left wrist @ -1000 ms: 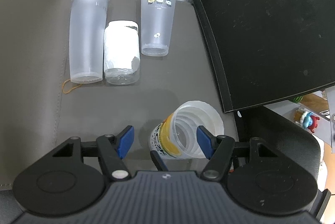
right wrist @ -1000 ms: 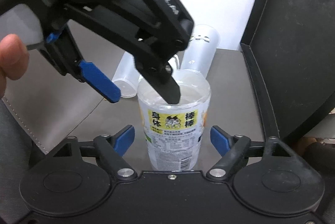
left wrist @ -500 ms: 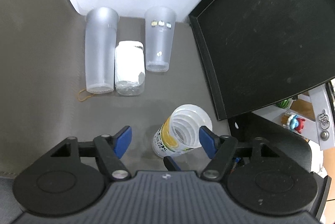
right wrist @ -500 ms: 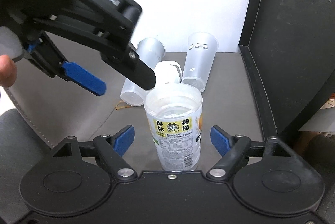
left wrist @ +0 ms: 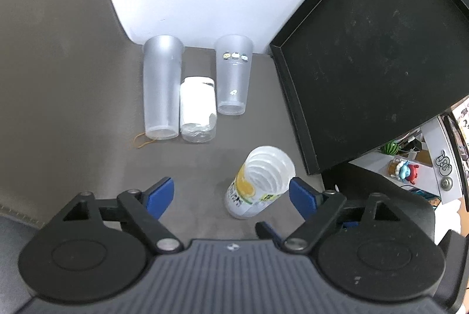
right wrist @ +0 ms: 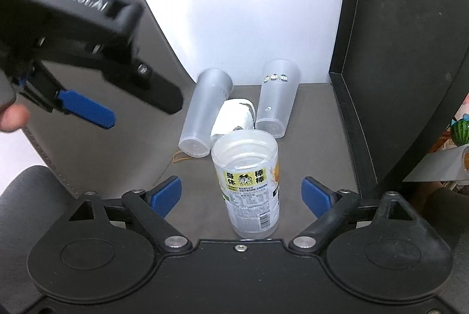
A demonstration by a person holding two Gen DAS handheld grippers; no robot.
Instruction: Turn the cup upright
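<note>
Labelled cup (right wrist: 248,182): clear plastic, ribbed wall, yellow and white printed label with black characters. It stands upright on the grey tabletop (left wrist: 73,108), mouth open to the top, base flat on the surface. In the left wrist view the cup (left wrist: 259,182) is seen from above, ribs visible down its inside.

Right gripper (right wrist: 241,195): fingers spread wide, one blue pad on each side of the cup, neither touching it. Left gripper (left wrist: 231,195): fingers also wide, holding nothing; the cup sits near its right pad, apart from it. From the right wrist view the left gripper hangs above the tabletop to the left of the cup.

Behind the cup, three items lie on their sides in a row: a tall frosted cup (left wrist: 162,88), a white-wrapped jar (left wrist: 197,108) touching it, and a frosted cup with small printed figures (left wrist: 233,76). A rubber band (left wrist: 140,140) lies by the tall cup's base.

Black tray (left wrist: 381,56) borders the right side; its near corner is close to the labelled cup. Open tabletop lies to the left.
</note>
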